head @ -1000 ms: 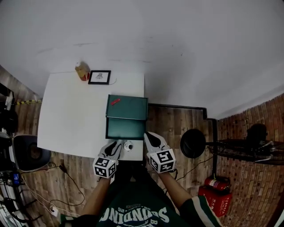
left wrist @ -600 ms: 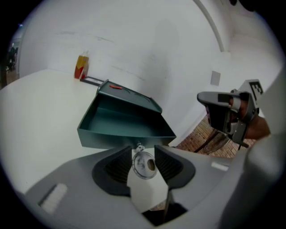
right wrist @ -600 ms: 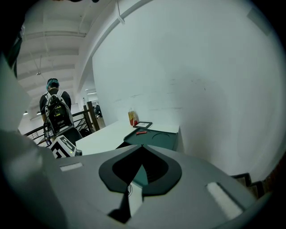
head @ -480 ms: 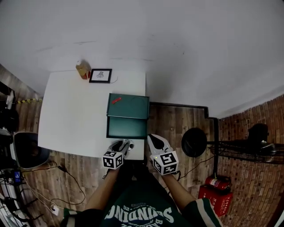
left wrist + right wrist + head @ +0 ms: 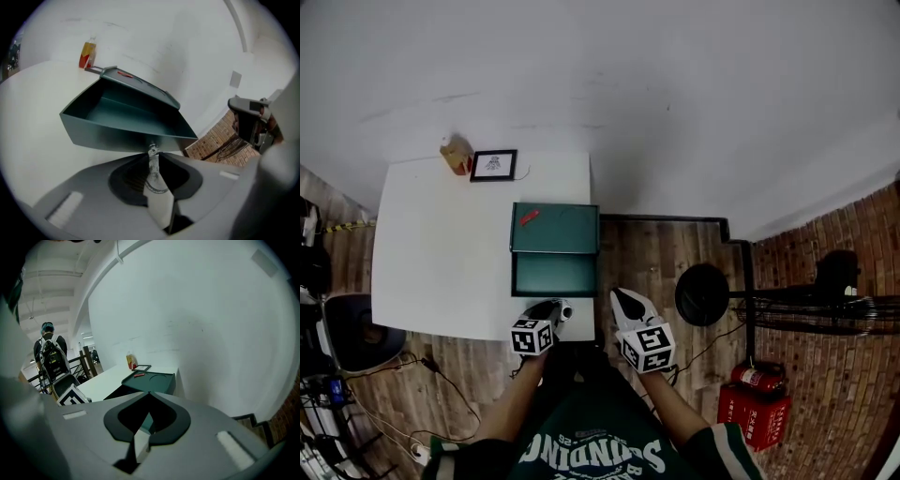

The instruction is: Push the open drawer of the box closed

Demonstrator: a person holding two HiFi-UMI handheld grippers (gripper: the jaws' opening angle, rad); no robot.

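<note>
A dark green box (image 5: 555,228) stands on the white table (image 5: 441,253). Its drawer (image 5: 553,274) is pulled out toward me. In the left gripper view the drawer (image 5: 122,117) gapes open and empty. My left gripper (image 5: 551,307) sits just in front of the drawer's front panel. Its jaws are closing, the tips (image 5: 152,154) drawn to a thin slit with nothing clearly gripped. My right gripper (image 5: 619,295) hovers off the table's right edge, beside the drawer's right corner. It is shut and empty (image 5: 149,394), and it looks at the box (image 5: 157,379) from the side.
A small round white thing (image 5: 564,309) lies beside the left gripper's tip. A small red piece (image 5: 525,217) rests on the box top. A carton (image 5: 451,154) and a picture frame (image 5: 494,165) stand at the table's far edge. A black round stand (image 5: 702,294) is on the floor at right.
My left gripper has shifted right, from left of the round white thing to the middle of the drawer's front. The right gripper has hardly moved. The drawer stands as open as before.
</note>
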